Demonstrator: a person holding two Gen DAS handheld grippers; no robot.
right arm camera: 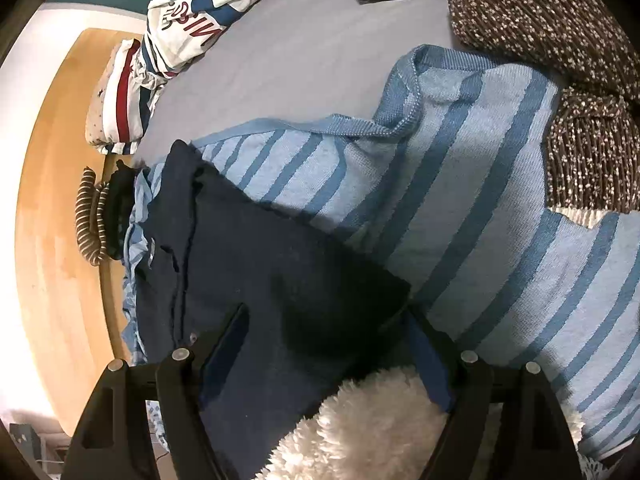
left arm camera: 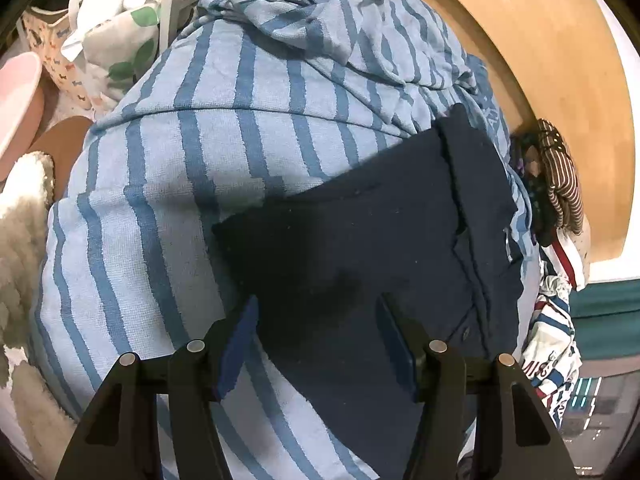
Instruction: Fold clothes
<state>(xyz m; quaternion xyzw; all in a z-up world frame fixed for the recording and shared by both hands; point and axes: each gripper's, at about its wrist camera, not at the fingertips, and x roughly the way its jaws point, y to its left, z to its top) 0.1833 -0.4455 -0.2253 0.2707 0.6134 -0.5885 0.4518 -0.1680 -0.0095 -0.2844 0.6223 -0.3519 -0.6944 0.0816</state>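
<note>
A folded navy polo shirt lies flat on a light blue striped towel, its collar and button placket toward the wooden edge. My left gripper hovers open over the shirt's near part. Its left pad is by the shirt's edge and its right pad is over the navy cloth, and nothing is pinched. My right gripper is also open above the shirt from the other side. A white fluffy cloth bulges up between the bases of its fingers.
A brown speckled knit lies beyond the towel. A star-and-stripe fabric rests on the grey sheet. Brown striped socks sit by the wooden frame. Patterned bags crowd the left wrist view's top left.
</note>
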